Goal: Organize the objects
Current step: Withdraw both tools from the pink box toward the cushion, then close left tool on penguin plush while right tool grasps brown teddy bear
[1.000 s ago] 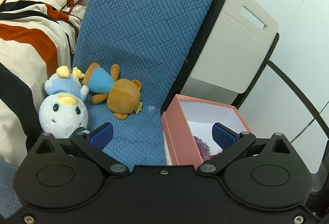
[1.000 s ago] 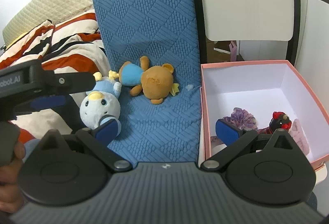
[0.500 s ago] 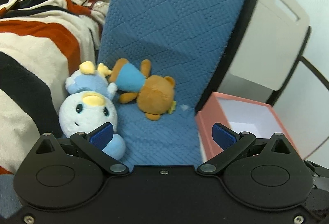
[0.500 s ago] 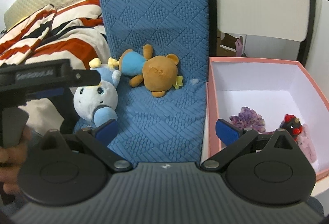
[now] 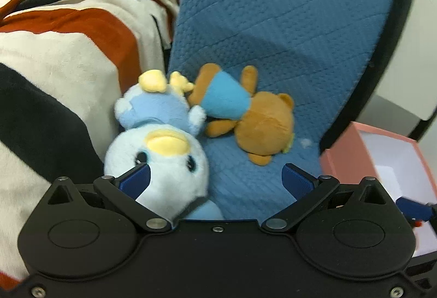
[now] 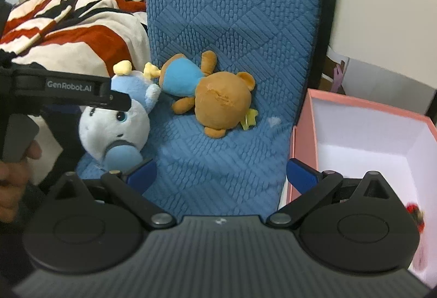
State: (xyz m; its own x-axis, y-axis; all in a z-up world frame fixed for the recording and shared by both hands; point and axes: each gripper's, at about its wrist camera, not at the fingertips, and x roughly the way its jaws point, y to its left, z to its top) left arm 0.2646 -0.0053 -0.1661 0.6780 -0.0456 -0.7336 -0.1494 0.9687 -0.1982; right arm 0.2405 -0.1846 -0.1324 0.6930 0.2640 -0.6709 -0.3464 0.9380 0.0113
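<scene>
A white and light-blue plush penguin (image 5: 161, 150) lies on the blue quilted cushion (image 5: 273, 24), touching a brown teddy bear in a blue top (image 5: 254, 112). My left gripper (image 5: 215, 179) is open, its left finger right at the penguin's head. In the right wrist view the penguin (image 6: 114, 126) and bear (image 6: 215, 104) lie ahead, partly behind the left gripper's body (image 6: 68, 91). My right gripper (image 6: 221, 173) is open and empty above the cushion. The pink box (image 6: 363, 109) stands to the right and holds a small red and black toy (image 6: 415, 214).
A striped red, black and cream blanket (image 5: 54, 38) lies left of the cushion. A white bin (image 6: 387, 5) stands behind the pink box (image 5: 352, 145). A hand (image 6: 13, 180) grips the left tool's handle.
Both grippers have moved forward and left toward the plush toys. The penguin now sits between the left gripper's fingers. The pink box has slid toward the right edge of both views.
</scene>
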